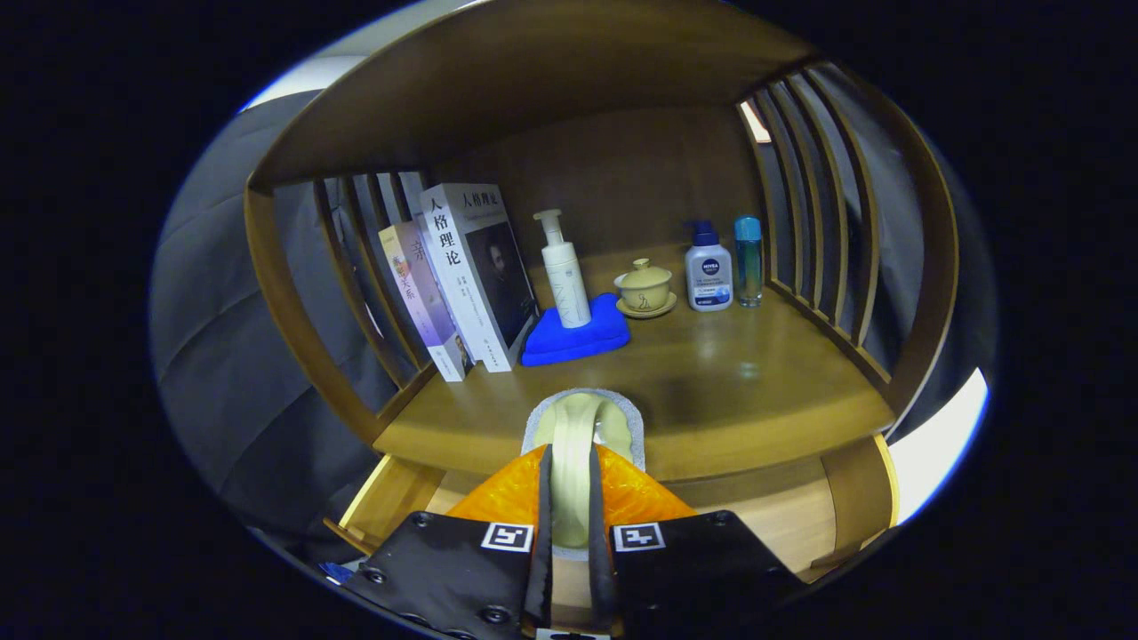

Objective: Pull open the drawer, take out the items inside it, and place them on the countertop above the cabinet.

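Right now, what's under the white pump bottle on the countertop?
The white pump bottle stands on a folded blue cloth. The countertop beneath that cloth is covered. The gripper is shut on a pale roll-like item.

We look from the tongs point(569, 498), low and close, straight over the worktop point(756, 391) into the cabinet.

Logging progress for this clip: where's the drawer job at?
Done: the drawer below the countertop stands open. In hand: the tool is shut on a pale slipper, held above the drawer at the countertop's front edge. Left: set it down on the bare wood ahead of the blue cloth; whether more remains inside is hidden.
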Tool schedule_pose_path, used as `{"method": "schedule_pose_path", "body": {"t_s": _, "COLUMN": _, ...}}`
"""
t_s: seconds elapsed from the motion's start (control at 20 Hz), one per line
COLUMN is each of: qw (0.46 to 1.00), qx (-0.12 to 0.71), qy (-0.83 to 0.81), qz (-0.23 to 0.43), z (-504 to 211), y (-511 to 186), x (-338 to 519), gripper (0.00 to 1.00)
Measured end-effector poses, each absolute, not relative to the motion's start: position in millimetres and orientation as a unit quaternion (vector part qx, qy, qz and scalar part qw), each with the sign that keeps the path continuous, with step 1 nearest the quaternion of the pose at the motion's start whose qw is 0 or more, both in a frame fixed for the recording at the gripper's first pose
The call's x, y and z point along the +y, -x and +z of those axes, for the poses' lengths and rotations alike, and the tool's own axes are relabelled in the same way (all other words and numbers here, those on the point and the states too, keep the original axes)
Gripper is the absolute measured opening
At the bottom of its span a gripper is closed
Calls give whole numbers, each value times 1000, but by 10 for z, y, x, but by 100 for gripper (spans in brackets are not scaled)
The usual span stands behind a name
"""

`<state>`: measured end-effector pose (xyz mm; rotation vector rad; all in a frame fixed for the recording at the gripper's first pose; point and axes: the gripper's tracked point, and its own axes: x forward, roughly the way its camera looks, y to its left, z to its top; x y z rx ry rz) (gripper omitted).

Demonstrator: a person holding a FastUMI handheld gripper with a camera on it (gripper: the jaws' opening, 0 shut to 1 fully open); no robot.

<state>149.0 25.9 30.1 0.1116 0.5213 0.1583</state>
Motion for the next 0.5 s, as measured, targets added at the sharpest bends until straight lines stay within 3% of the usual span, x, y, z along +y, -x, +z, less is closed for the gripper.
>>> {"method": "schedule_pose_path", "body": {"t_s": 0.5, "qw": 961, "qx": 266, "qy": -66, "qz": 30, "z": 227, "y": -2068, "x": 201, "gripper": 19}}
